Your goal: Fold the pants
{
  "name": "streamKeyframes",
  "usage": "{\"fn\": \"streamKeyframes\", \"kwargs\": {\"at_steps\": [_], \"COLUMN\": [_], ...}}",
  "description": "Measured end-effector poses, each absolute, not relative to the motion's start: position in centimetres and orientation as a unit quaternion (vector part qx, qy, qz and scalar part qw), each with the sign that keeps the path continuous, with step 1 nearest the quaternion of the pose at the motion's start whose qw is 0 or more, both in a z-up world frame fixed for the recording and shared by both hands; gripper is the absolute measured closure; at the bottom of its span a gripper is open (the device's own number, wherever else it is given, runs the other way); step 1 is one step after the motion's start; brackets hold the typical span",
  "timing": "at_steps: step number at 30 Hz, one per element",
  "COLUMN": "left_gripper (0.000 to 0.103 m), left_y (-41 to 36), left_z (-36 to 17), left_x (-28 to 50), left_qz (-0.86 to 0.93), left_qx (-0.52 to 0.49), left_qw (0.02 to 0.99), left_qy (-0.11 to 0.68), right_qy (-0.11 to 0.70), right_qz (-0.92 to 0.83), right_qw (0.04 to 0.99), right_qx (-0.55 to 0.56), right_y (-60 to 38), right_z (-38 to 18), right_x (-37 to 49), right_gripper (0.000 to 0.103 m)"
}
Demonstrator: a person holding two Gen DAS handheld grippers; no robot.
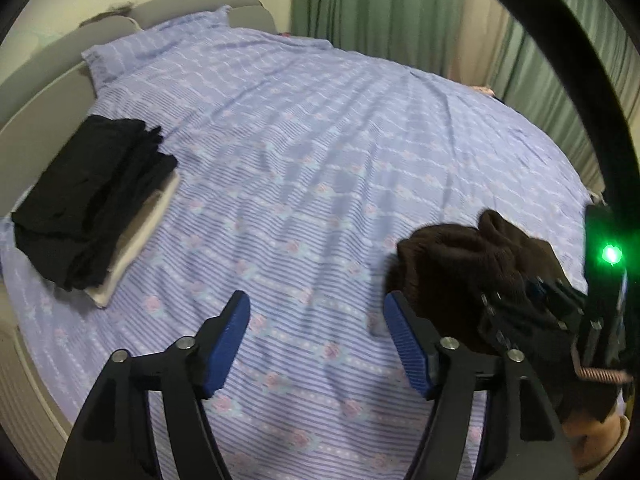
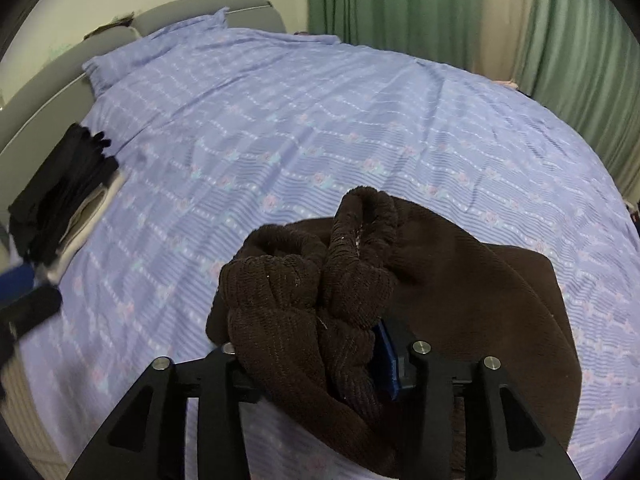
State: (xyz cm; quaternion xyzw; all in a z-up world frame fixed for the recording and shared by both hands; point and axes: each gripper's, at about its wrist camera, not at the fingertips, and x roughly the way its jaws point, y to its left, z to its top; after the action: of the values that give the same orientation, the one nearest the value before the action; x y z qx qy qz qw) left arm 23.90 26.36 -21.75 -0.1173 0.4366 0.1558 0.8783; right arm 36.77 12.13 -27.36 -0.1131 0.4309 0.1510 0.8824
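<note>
The right gripper has its jaws pinching the bunched brown pants, which lie just right of the left gripper, whose jaws are spread and empty.

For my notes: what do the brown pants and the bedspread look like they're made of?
Brown pants: a thick, soft knit, probably fleece or chenille, matte, with fine ribbing and a fuzzy nap on the bunched waistband held by the right gripper. Bedspread: thin woven fabric, likely cotton or a blend, smooth and matte, printed with lilac stripes and small flowers, lying in shallow creases.
</note>
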Motion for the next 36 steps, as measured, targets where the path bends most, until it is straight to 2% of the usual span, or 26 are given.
{"fn": "streamKeyframes", "kwargs": {"at_steps": [2,3,4,10,15,21,28,30,32,36], "left_gripper": [0.026,0.024,0.022,0.022,0.021,0.021,0.022,0.034,0.072,0.075], "left_y": [26.4,26.3,26.3,24.7,20.3,15.0,11.3,11.1,11.2,12.8], "left_z": [-21.2,-20.8,-20.6,-17.8,-17.0,-20.4,-25.1,-26.1,-26.6,-24.4], "left_x": [24.0,24.2,24.2,25.1,27.2,33.1,37.5,37.8,37.4,34.9], "left_qz": [0.166,0.172,0.174,0.150,0.066,0.001,0.034,0.055,0.049,0.042], "left_qx": [-0.107,-0.098,-0.092,-0.072,-0.060,-0.060,-0.011,-0.004,-0.009,-0.062], "left_qw": [0.879,0.880,0.881,0.896,0.911,0.902,0.876,0.872,0.872,0.887], "left_qy": [0.433,0.431,0.429,0.411,0.403,0.428,0.480,0.487,0.487,0.456], "right_qy": [0.437,0.437,0.430,0.396,0.367,0.403,0.427,0.430,0.434,0.434], "right_qz": [0.168,0.193,0.214,0.196,0.115,0.024,0.000,0.005,0.007,0.022], "right_qw": [0.877,0.874,0.874,0.893,0.923,0.911,0.898,0.897,0.895,0.895], "right_qx": [-0.107,-0.090,-0.075,-0.086,-0.027,0.081,0.105,0.105,0.103,0.102], "right_y": [11.8,11.6,11.4,9.8,1.7,-9.4,-12.6,-12.7,-12.6,-12.1], "right_z": [-26.9,-26.5,-25.8,-22.2,-19.5,-22.0,-25.5,-25.9,-26.2,-26.3], "right_x": [36.5,36.3,35.8,32.4,31.5,34.6,35.6,35.8,36.0,36.0], "right_gripper": [0.028,0.006,0.002,0.002,0.002,0.003,0.006,0.007,0.007,0.007]}}
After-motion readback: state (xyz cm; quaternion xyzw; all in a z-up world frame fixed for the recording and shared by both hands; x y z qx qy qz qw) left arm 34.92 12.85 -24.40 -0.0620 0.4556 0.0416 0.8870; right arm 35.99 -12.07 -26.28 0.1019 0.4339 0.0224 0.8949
